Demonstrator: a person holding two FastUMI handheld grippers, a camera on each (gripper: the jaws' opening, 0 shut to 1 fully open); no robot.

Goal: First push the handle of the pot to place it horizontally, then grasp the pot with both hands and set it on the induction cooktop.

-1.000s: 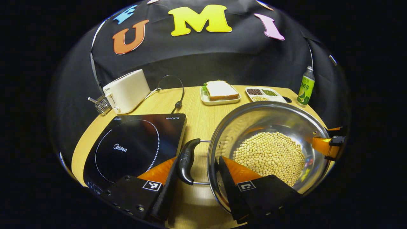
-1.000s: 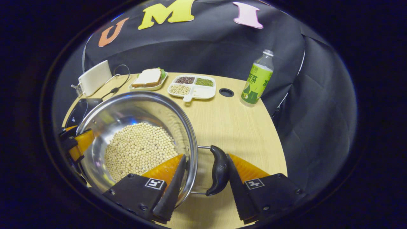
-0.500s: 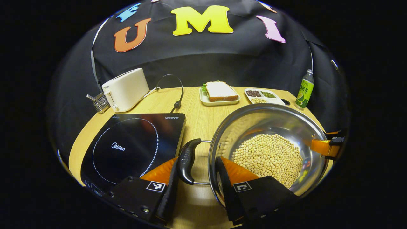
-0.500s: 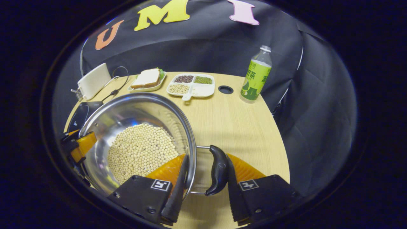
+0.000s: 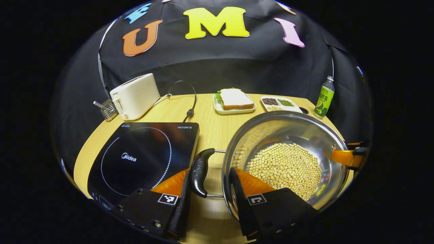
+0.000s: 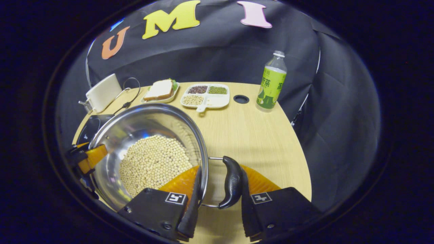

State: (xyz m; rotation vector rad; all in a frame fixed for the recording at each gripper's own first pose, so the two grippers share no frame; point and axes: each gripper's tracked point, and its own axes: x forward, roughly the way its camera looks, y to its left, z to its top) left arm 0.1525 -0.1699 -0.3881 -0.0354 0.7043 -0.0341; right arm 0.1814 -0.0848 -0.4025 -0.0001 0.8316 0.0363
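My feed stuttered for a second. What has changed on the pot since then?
Both tools have closed in. The left tool now spans the left handle and rim; the right tool has narrowed likewise around the right handle. The pot, with its beans, remains beside the cooktop, not on it.

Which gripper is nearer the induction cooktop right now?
Left. The left gripper straddles the pot handle right beside the induction cooktop; the right gripper is at the pot's far handle.
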